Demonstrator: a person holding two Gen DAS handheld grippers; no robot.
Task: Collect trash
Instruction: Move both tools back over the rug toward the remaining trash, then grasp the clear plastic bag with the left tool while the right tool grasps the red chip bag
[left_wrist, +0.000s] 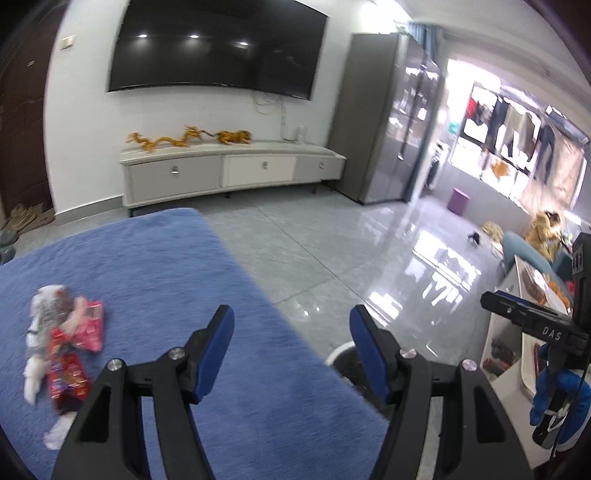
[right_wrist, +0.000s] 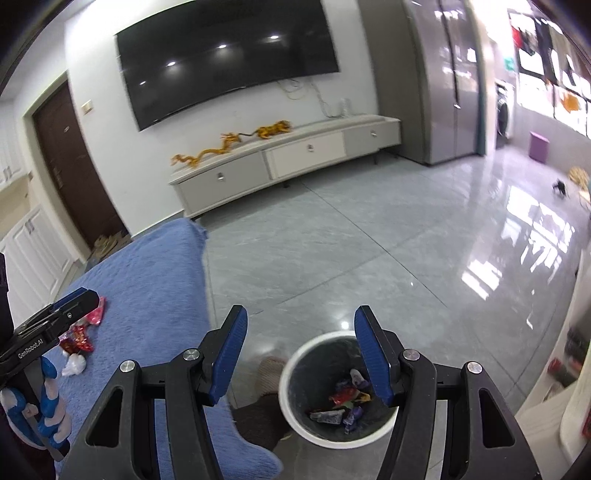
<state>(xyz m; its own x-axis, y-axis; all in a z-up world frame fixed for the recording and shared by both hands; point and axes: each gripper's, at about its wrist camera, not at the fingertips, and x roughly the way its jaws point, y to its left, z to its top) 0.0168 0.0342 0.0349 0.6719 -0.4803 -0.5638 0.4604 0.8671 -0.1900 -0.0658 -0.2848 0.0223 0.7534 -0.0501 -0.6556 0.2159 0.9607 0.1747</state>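
Note:
A pile of trash (left_wrist: 61, 347), red and pink wrappers with white crumpled tissue, lies on the blue cloth surface (left_wrist: 155, 280) at the left. My left gripper (left_wrist: 291, 321) is open and empty, to the right of the pile, over the cloth's right edge. A round white bin (right_wrist: 295, 417) with a dark inside stands on the floor and holds several coloured wrappers (right_wrist: 347, 402). My right gripper (right_wrist: 299, 321) is open and empty above the bin. The same trash (right_wrist: 79, 338) shows at the left in the right wrist view, partly hidden by the left gripper's body.
A grey tiled floor (right_wrist: 332, 251) stretches to a low white TV cabinet (left_wrist: 229, 173) under a wall-mounted TV. A grey wardrobe (left_wrist: 384, 122) stands at the right. A white table edge (right_wrist: 576, 387) is at the far right. A purple stool (left_wrist: 460, 200) sits far back.

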